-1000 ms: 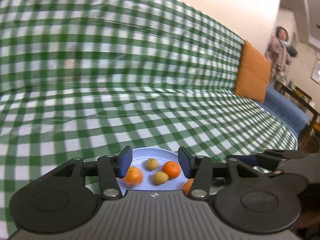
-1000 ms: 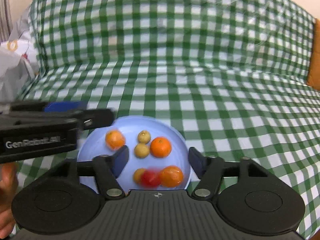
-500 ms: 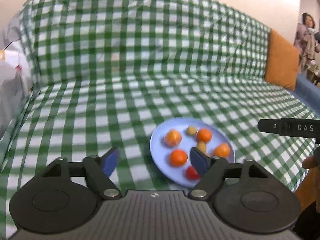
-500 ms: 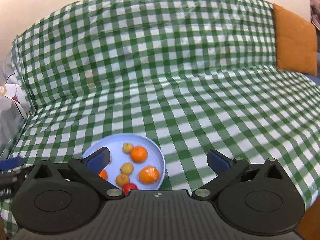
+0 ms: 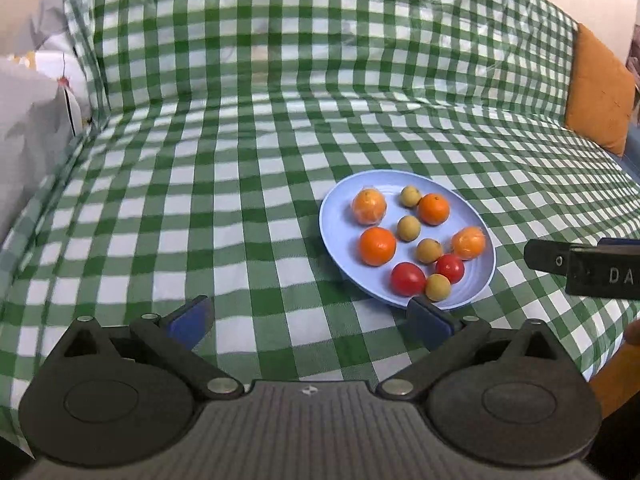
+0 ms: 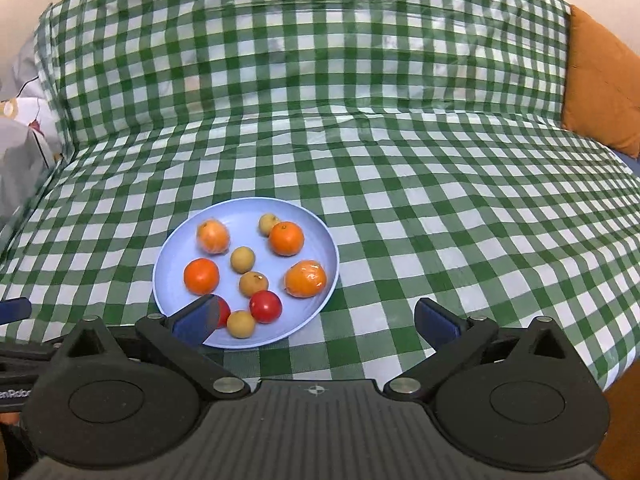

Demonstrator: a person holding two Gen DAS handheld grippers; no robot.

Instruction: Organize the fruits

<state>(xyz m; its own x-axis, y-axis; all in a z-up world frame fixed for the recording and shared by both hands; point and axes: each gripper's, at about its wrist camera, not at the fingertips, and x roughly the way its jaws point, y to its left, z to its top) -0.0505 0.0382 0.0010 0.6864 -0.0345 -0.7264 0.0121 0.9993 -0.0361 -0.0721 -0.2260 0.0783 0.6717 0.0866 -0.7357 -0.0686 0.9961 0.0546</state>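
Observation:
A light blue plate (image 5: 476, 236) (image 6: 316, 232) lies on the green checked cloth and holds several fruits: oranges (image 5: 377, 246) (image 6: 286, 238), small yellow-brown fruits (image 5: 409, 228) (image 6: 242, 259) and two red tomatoes (image 5: 408, 278) (image 6: 265, 306). My left gripper (image 5: 308, 322) is open and empty, in front of the plate and to its left. My right gripper (image 6: 316, 322) is open and empty, in front of the plate and to its right; its left fingertip (image 6: 196, 318) overlaps the plate's near rim and hides part of one tomato. The right gripper's body shows at the right edge of the left wrist view (image 5: 588, 270).
The green checked cloth (image 5: 240, 160) (image 6: 440, 180) covers a sofa seat and backrest. An orange cushion (image 5: 598, 92) (image 6: 604, 84) leans at the right end. A white patterned cloth (image 5: 32, 112) (image 6: 16, 140) lies at the left end.
Both grippers have pulled back and up from the plate and opened wider. The whole plate with its fruits now shows in both views.

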